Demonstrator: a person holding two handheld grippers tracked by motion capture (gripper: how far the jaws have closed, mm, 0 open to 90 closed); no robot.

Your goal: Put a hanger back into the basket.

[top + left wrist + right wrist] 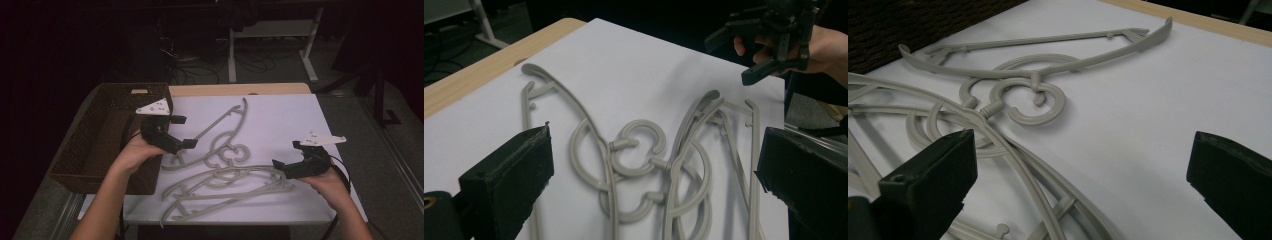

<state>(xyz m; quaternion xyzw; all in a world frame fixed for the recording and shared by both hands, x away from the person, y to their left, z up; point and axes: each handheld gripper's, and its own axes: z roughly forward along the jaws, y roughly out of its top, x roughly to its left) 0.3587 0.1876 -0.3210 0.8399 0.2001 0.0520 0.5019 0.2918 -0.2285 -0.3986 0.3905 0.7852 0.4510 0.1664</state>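
High view: grey hangers [225,170] lay tangled on a white sheet [280,125], their hooks interlocked near its centre. A wicker basket [107,135] sat at the sheet's left edge. Left gripper [182,131] hovered over the sheet beside the basket, jaws wide, empty. Right gripper [287,156] hung above the sheet's right side, jaws apart, empty.

Left gripper view: hangers [639,165] lay on the sheet [634,65] between the wide jaws; right gripper [744,55] was beyond, above the sheet's far edge.

Right gripper view: hooks [1023,100] curled mid-sheet; the basket [908,25] was at the far left.
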